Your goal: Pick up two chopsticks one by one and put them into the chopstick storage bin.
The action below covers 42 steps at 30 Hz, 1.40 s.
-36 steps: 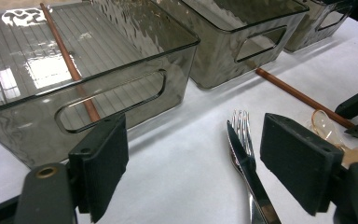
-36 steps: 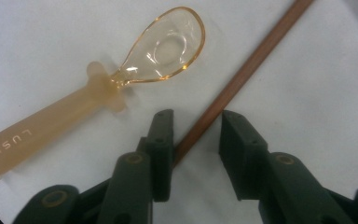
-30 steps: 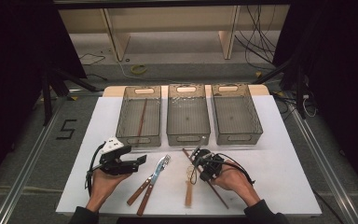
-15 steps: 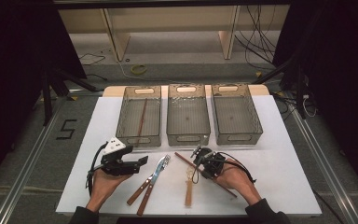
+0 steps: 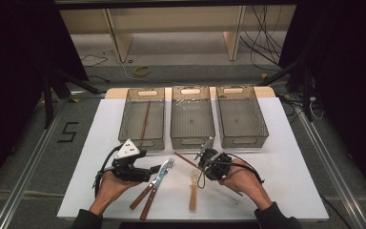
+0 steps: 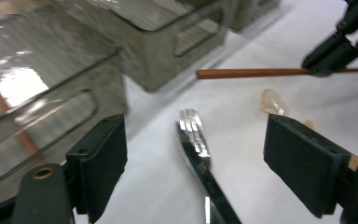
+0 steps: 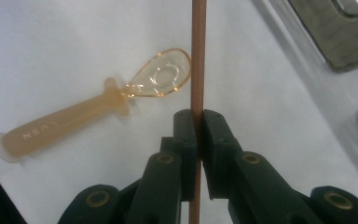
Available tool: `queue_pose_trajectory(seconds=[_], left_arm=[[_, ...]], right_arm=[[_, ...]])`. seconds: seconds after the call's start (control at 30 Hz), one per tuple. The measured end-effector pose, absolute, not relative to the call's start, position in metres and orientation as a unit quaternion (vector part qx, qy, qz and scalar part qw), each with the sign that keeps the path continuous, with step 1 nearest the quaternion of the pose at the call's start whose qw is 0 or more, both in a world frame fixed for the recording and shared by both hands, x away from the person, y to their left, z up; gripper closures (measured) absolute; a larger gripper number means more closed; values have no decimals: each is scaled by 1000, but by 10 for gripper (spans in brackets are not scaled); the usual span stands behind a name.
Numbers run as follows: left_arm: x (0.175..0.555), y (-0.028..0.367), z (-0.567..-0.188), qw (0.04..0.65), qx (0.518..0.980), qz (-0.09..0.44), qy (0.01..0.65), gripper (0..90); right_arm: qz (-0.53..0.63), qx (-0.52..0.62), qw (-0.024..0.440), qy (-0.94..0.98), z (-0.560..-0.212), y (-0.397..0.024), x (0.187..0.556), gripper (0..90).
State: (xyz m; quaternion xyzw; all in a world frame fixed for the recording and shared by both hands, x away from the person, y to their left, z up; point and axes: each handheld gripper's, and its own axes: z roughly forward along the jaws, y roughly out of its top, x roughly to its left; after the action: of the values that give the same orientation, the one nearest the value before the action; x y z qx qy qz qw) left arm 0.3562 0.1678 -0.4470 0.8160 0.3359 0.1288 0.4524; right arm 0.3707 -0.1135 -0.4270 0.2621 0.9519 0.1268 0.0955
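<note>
My right gripper [image 5: 203, 163] [image 7: 198, 125] is shut on a brown chopstick [image 5: 183, 158] [image 7: 197, 56], which runs out past the pads toward the bins. A translucent amber spoon [image 5: 193, 190] [image 7: 93, 112] lies on the white table just beside it. My left gripper [image 5: 153, 170] [image 6: 194, 127] stands open and low over the table. The tines of a metal fork [image 5: 166, 168] [image 6: 193, 133] lie between its jaws, untouched. In the left gripper view the chopstick [image 6: 251, 73] hangs level ahead, with the spoon [image 6: 272, 101] below it.
Three clear mesh bins stand in a row at the back: the left bin [image 5: 126, 125] holds another brown chopstick [image 5: 146, 119], then the middle bin [image 5: 192, 138] and the right bin [image 5: 262, 124]. A wooden-handled knife [image 5: 140, 198] lies beside the fork.
The chopstick's far tip has swung slightly to the left in my right gripper. The left gripper has kept its place over the fork.
</note>
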Motion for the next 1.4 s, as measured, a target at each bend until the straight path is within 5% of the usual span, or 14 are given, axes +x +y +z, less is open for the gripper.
queue_pose_trajectory(seconds=[0.9, 1.4], left_arm=[[347, 125, -441, 338, 922, 108, 155, 258], [338, 110, -445, 298, 946, 92, 93, 518]], right_arm=[[128, 149, 73, 978, -412, -86, 331, 853], [125, 103, 67, 985, -415, -80, 322, 852]])
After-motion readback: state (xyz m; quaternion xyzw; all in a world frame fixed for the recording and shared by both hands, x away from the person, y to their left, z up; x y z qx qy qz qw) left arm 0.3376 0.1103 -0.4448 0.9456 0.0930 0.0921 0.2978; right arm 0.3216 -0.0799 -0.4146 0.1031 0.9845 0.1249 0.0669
